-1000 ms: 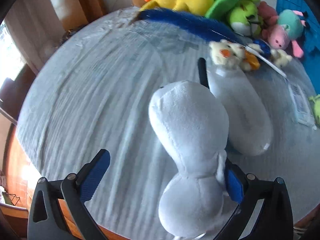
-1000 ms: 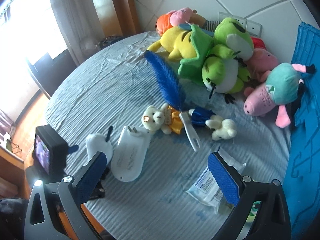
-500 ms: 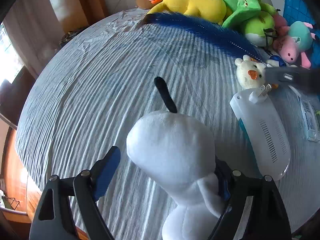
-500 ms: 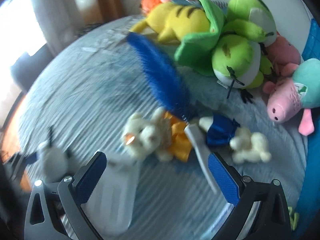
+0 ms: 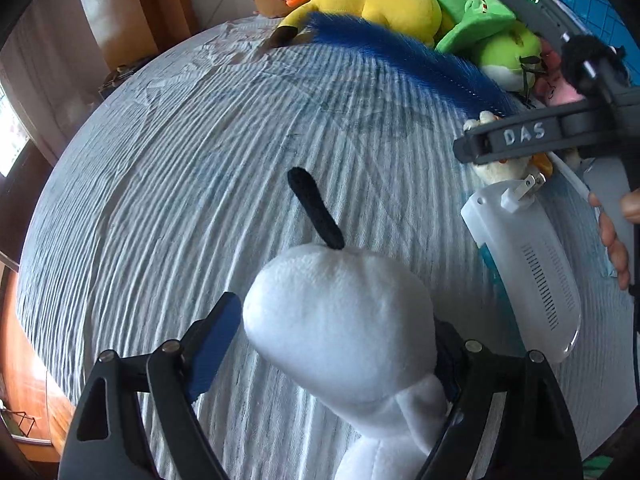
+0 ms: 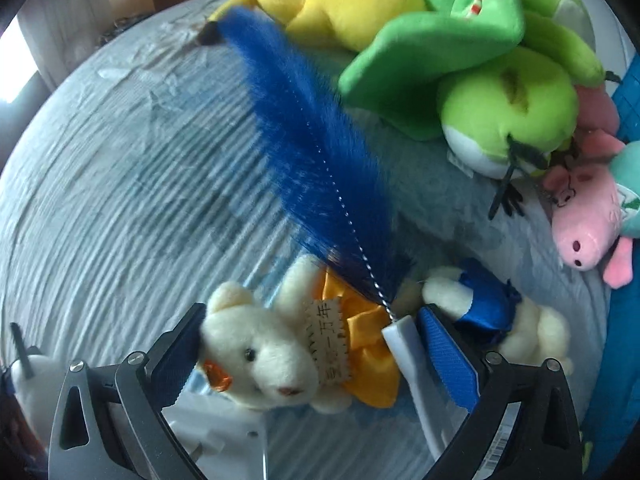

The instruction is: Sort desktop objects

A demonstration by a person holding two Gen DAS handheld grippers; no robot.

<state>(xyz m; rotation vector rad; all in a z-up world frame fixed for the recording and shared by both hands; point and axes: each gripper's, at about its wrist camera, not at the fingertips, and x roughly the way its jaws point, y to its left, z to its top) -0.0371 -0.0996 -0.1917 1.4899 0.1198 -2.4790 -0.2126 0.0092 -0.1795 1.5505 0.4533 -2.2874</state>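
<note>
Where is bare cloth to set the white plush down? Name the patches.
Free: the wide striped tablecloth ahead and left of the white plush, up to the blue feather duster. Crowded: the right side, with white plug-in device, small bear and plush pile.

Round table [image 5: 168,184] w/ blue cloth, curtain [image 5: 48,60], bright window [image 5: 10,140].

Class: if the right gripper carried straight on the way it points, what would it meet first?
Most likely the small cream bear in the orange dress, lying between the open right gripper's fingers; depth is hard to judge.
</note>
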